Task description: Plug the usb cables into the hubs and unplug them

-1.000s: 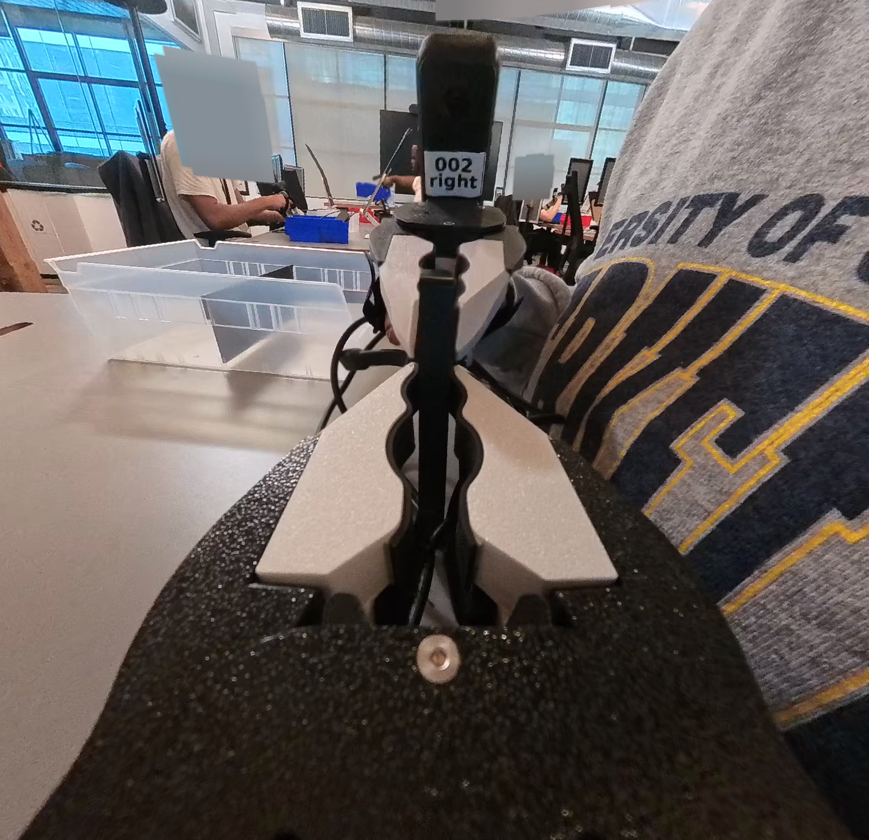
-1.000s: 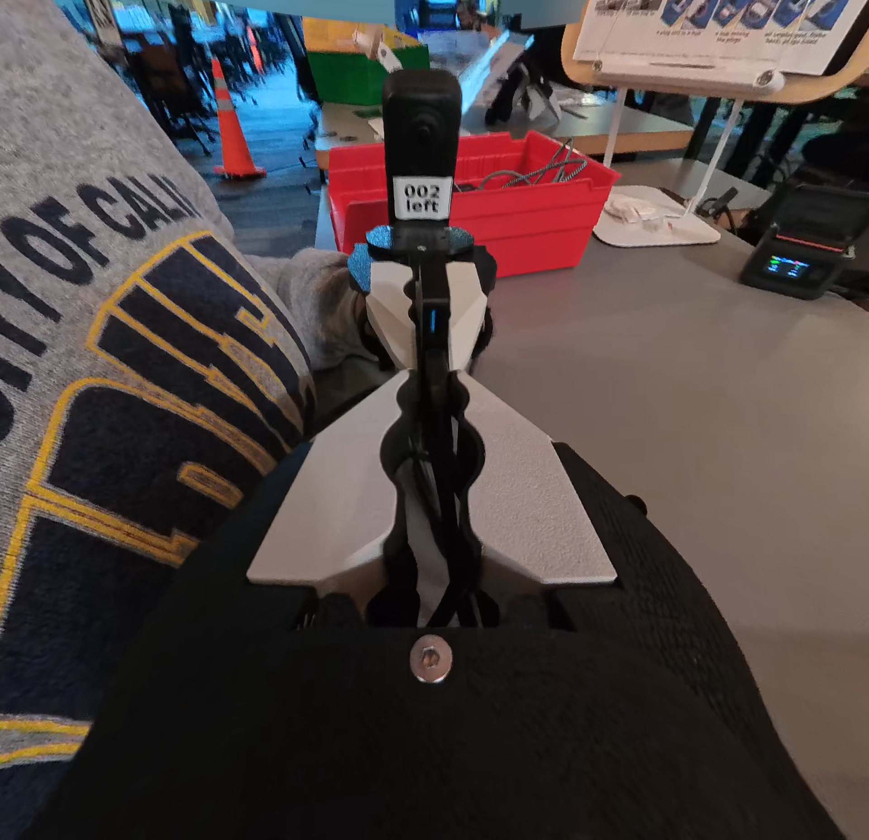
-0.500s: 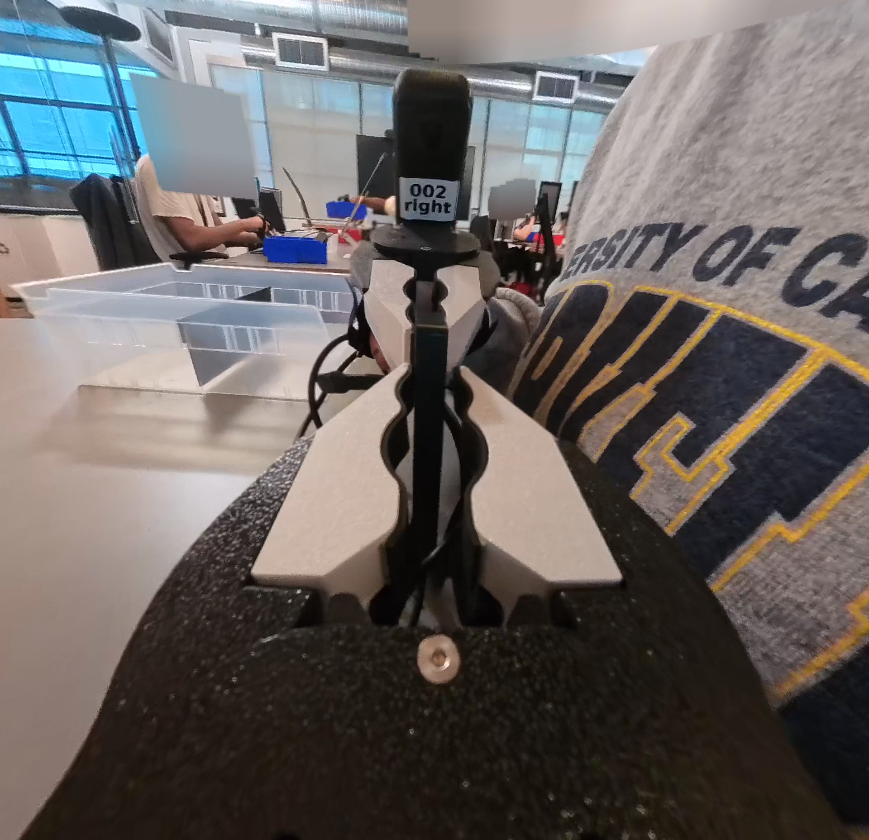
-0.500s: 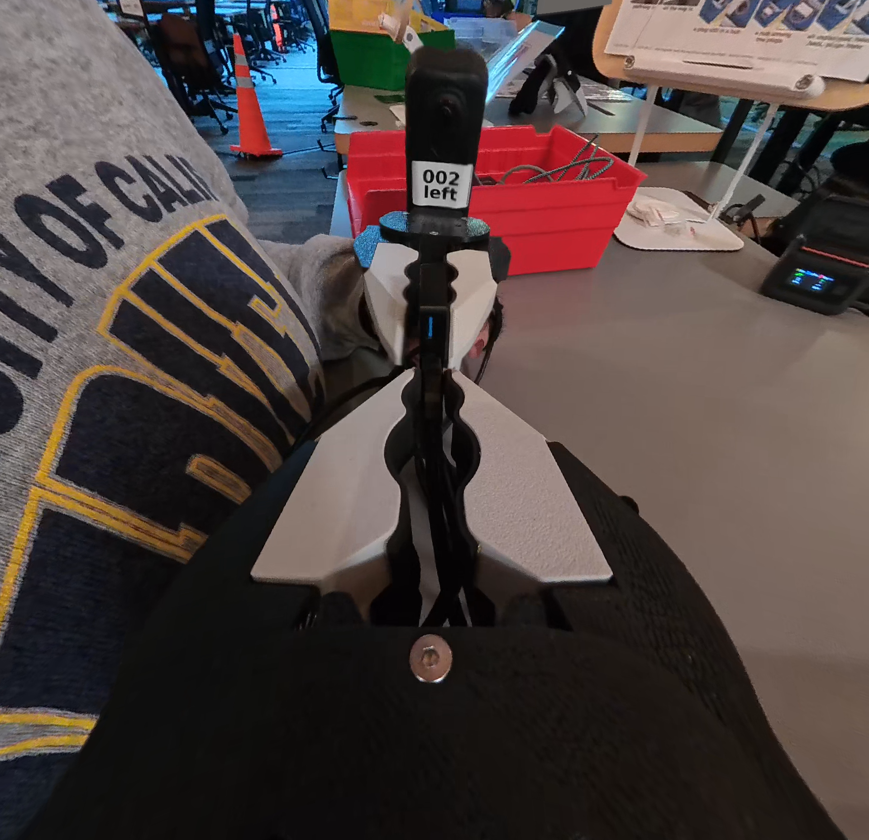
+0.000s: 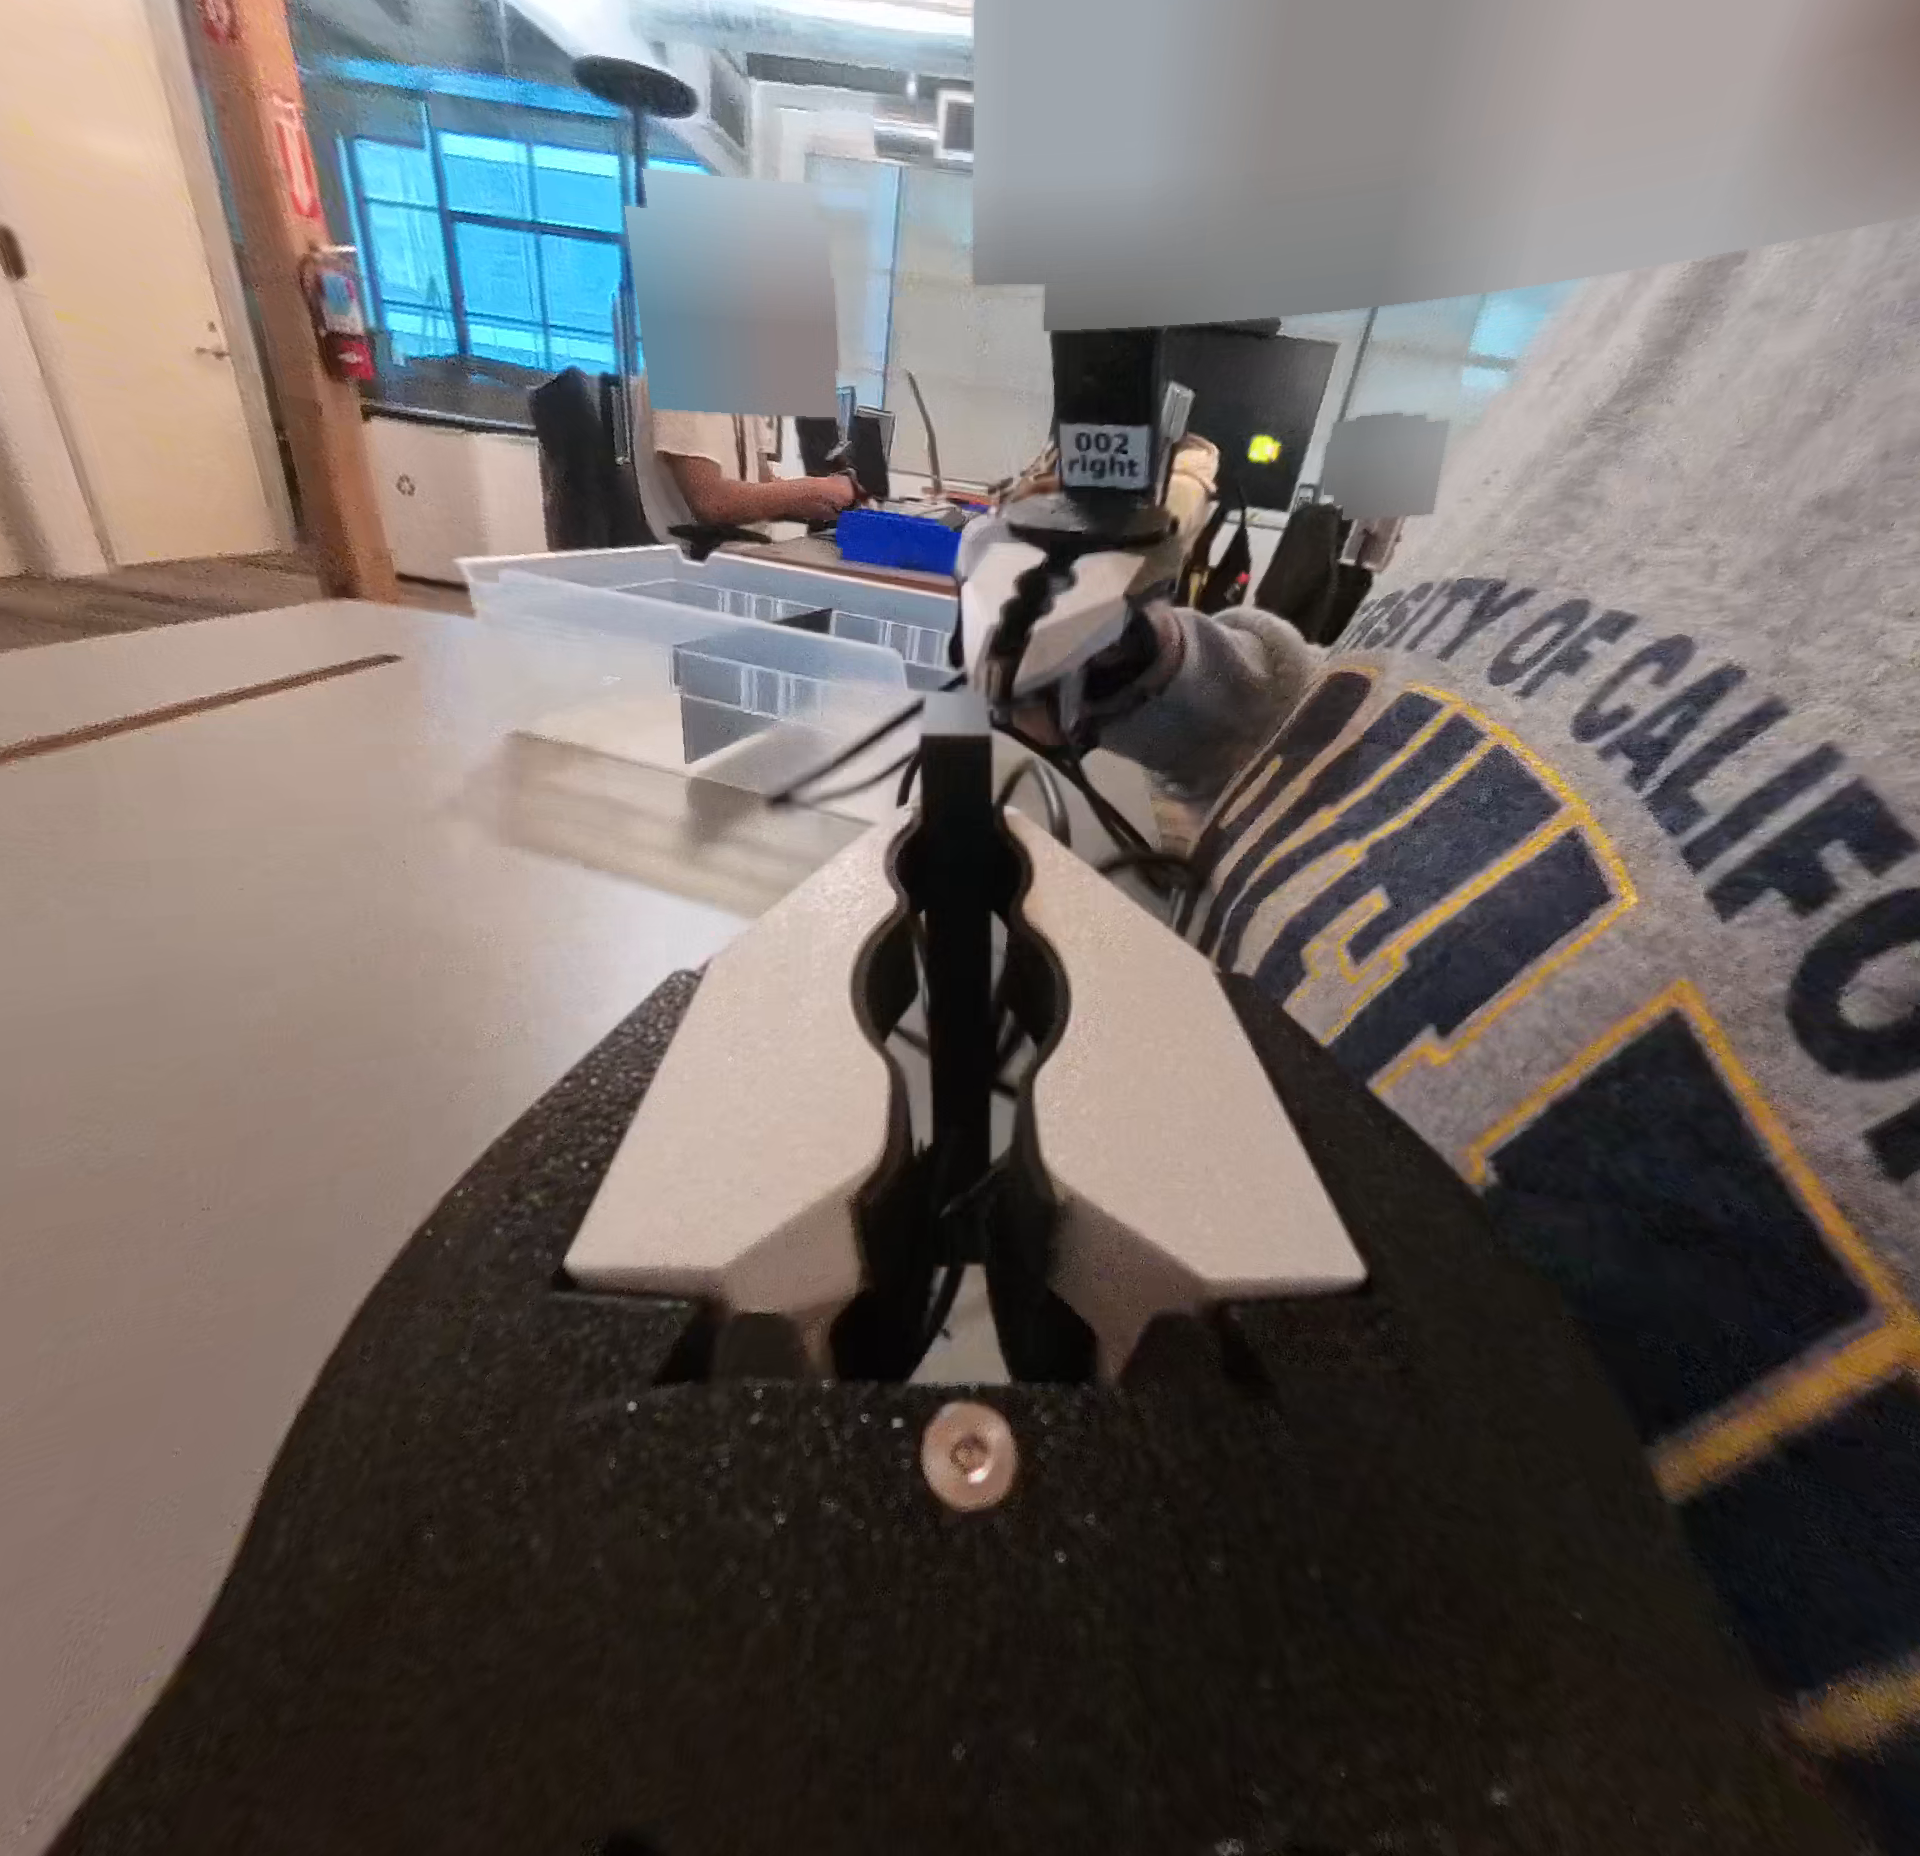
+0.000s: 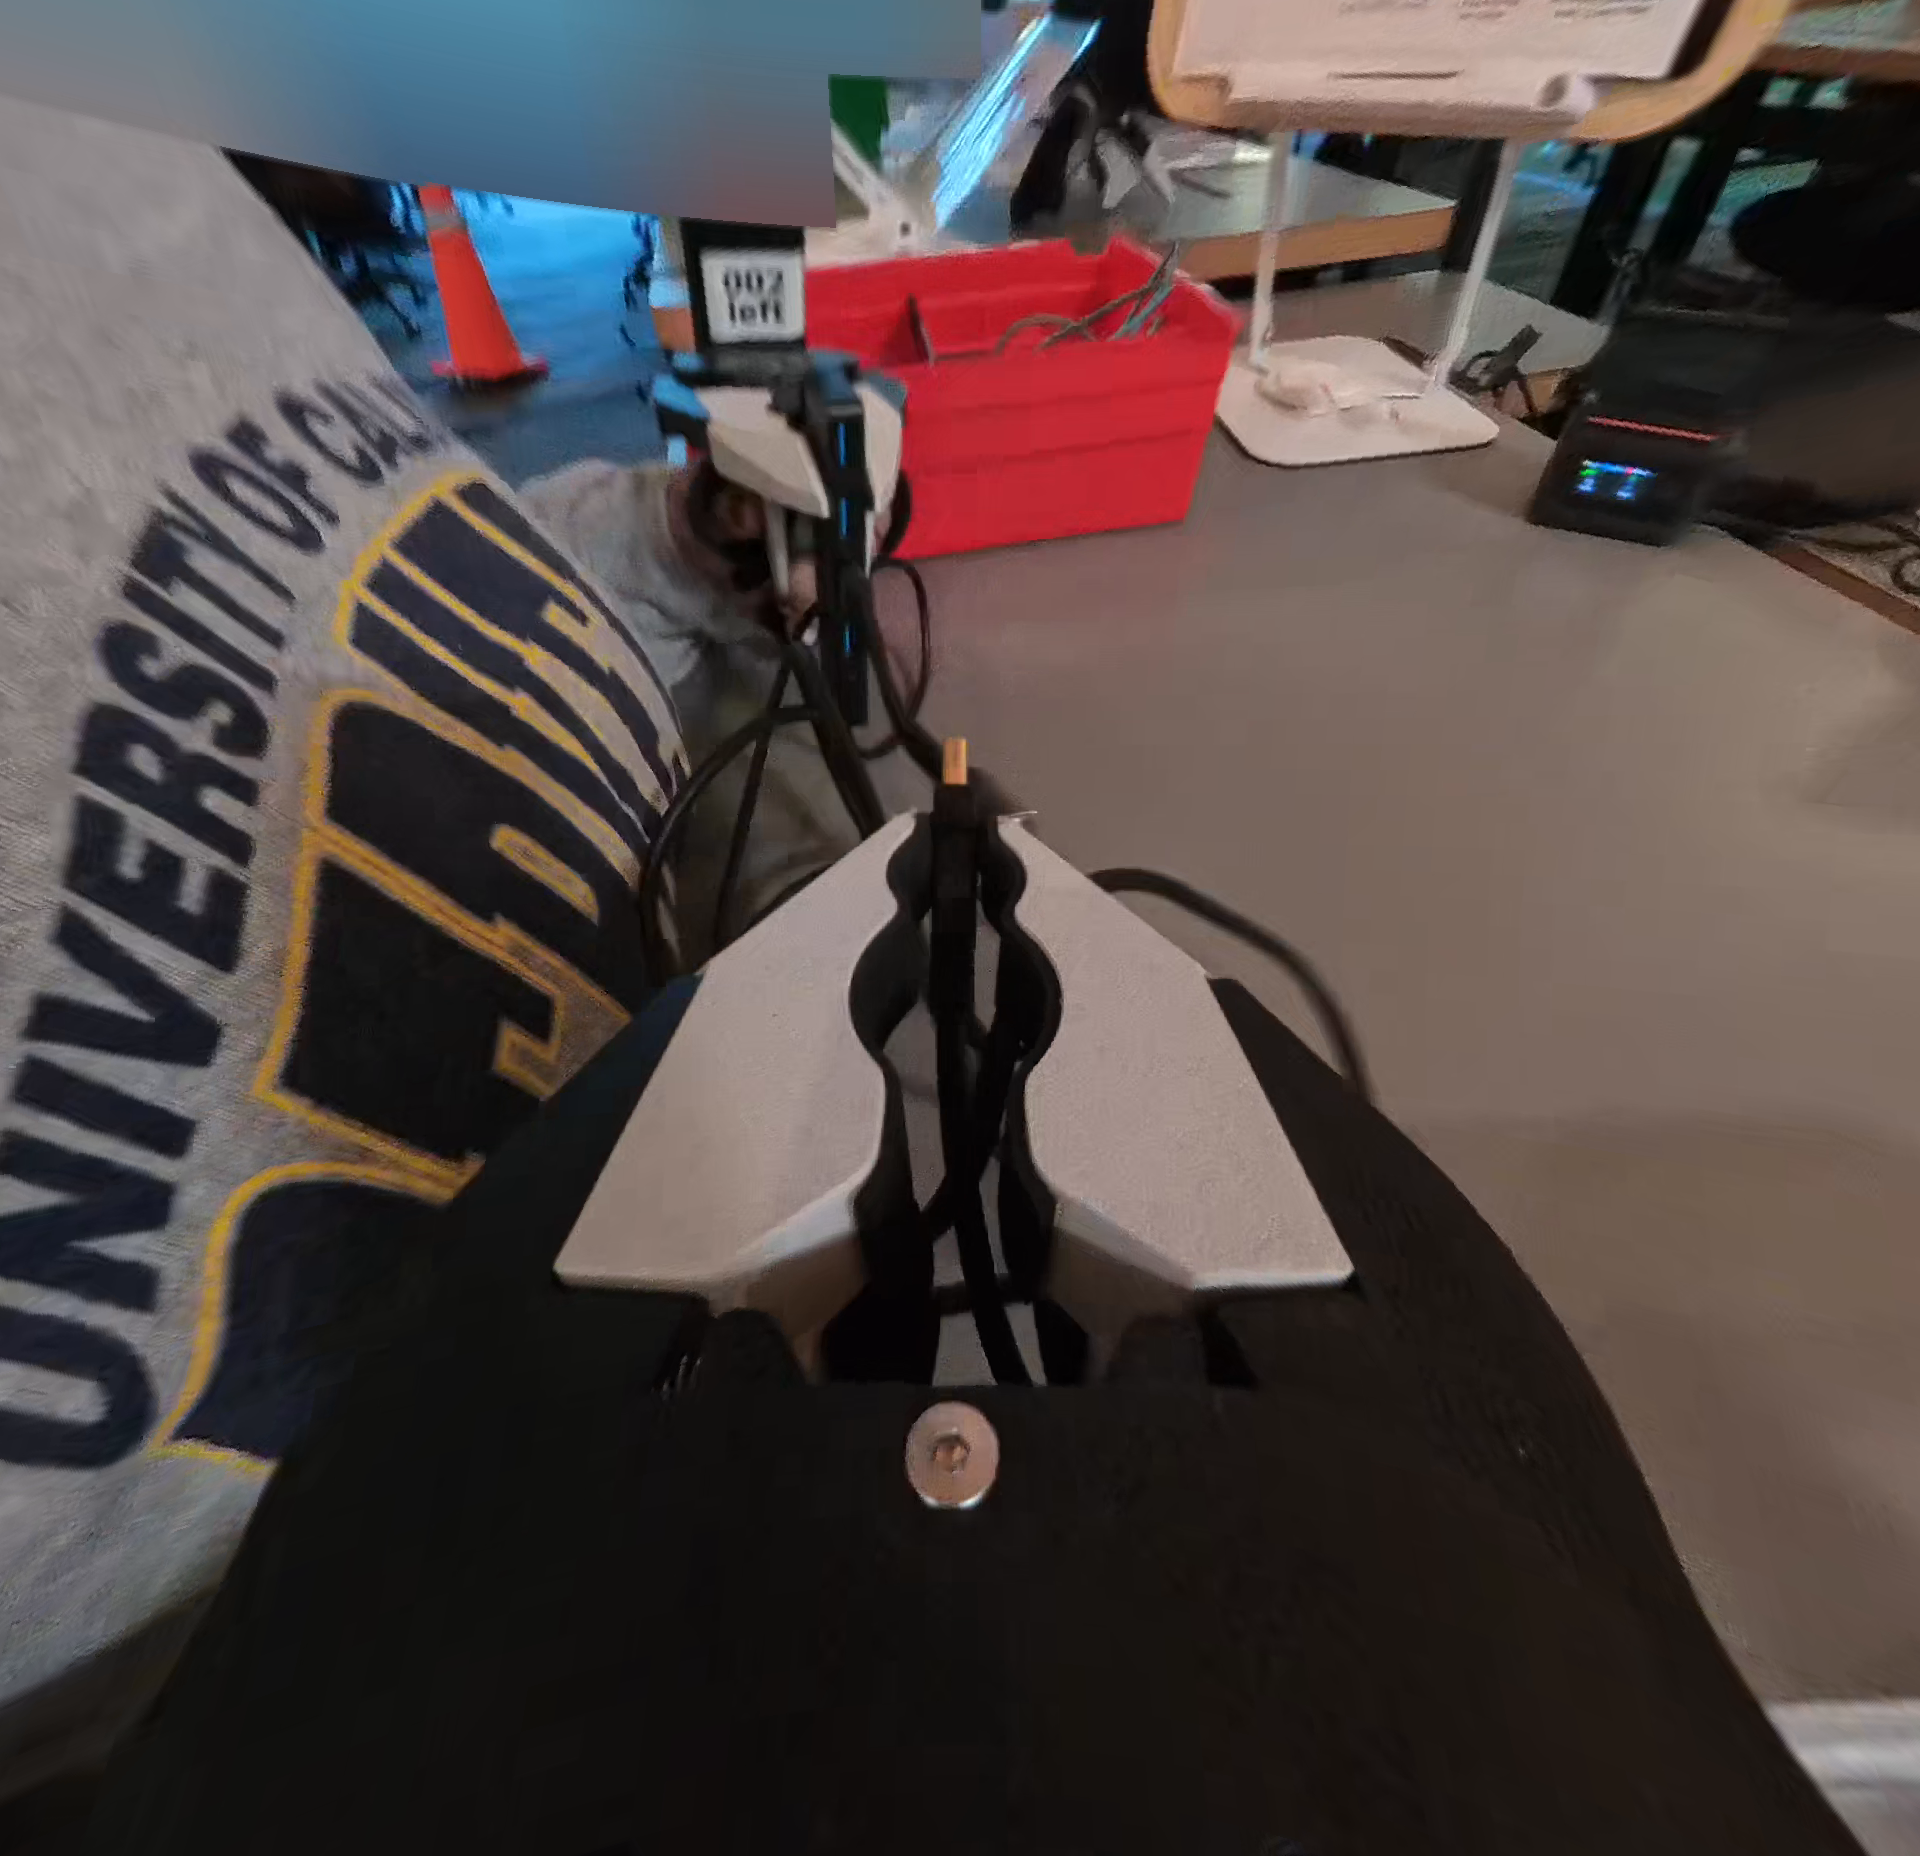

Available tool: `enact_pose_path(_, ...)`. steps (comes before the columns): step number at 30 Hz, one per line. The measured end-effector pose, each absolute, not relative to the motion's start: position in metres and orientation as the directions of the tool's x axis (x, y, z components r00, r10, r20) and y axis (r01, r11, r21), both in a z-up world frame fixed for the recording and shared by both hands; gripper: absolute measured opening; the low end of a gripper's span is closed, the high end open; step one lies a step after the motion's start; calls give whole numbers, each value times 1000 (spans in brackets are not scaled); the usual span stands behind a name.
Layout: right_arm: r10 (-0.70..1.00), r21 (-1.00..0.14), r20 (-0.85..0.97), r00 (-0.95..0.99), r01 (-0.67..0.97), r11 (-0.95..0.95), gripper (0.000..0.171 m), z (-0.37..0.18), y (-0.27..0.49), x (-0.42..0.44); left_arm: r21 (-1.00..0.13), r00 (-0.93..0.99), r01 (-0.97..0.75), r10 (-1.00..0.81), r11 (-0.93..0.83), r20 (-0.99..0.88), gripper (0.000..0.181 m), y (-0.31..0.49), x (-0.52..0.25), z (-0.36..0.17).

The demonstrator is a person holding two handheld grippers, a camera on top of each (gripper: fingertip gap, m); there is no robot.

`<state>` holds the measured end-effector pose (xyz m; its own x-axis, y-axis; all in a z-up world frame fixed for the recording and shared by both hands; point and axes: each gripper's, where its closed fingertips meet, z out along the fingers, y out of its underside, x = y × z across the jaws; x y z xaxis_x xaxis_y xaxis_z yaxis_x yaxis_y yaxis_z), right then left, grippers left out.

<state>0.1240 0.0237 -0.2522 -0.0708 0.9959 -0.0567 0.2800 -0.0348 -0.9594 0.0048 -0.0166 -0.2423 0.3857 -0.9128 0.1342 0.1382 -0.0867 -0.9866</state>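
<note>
My left gripper point(image 5: 958, 832) is shut on a slim black usb hub point(image 5: 956, 933) that stands edge-on between its white fingers. In the right wrist view the hub point(image 6: 847, 580) shows blue lights and hangs from the left gripper point(image 6: 821, 435), with black cables trailing below it. My right gripper point(image 6: 953, 832) is shut on a black usb cable point(image 6: 966, 1131). Its gold-tipped plug point(image 6: 953, 767) sticks out past the fingertips, free in the air and apart from the hub. The right gripper point(image 5: 1023, 617) also shows farther off in the left wrist view.
A person's grey sweatshirt point(image 5: 1558, 767) fills one side of both views. A clear plastic bin point(image 5: 665, 601) stands on the grey table point(image 5: 260, 923). A red bin point(image 6: 1039, 414) with cables, a white stand base point(image 6: 1351, 414) and a small black device point(image 6: 1621, 476) sit on the other side. The grippers' ends are close to 15 centimeters from one another.
The two grippers have drawn apart. The plug in the right gripper has come out of the hub, which stays in the left gripper. Both views have swung sideways.
</note>
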Motion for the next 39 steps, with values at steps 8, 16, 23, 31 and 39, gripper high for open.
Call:
enact_pose_path(8, 1000, -963, 17, -7, 269, 19, 7, -251, 24, 98, -999, 452, 9, -891, -36, 36, 8, 15, 37, -258)
enact_pose_path(16, 987, -1000, -22, 161, 11, -24, 7, -161, 68, 134, -988, 796, -118, -586, 102, -155, 10, 75, 11, -263)
enact_pose_path(23, 946, -991, 71, 315, -88, 104, 7, -73, 101, 181, -971, 842, -206, -484, 117, -237, 9, 79, 0, -267)
enact_pose_path(31, 749, -953, 283, 599, 85, 292, 7, -26, 138, 246, -983, 864, -167, -469, 75, -183, 9, 83, -8, -270)
enact_pose_path(39, 611, -915, 373, 698, 387, 116, 7, -71, 176, 306, -989, 873, -137, -464, 57, -147, 10, 84, -12, -270)
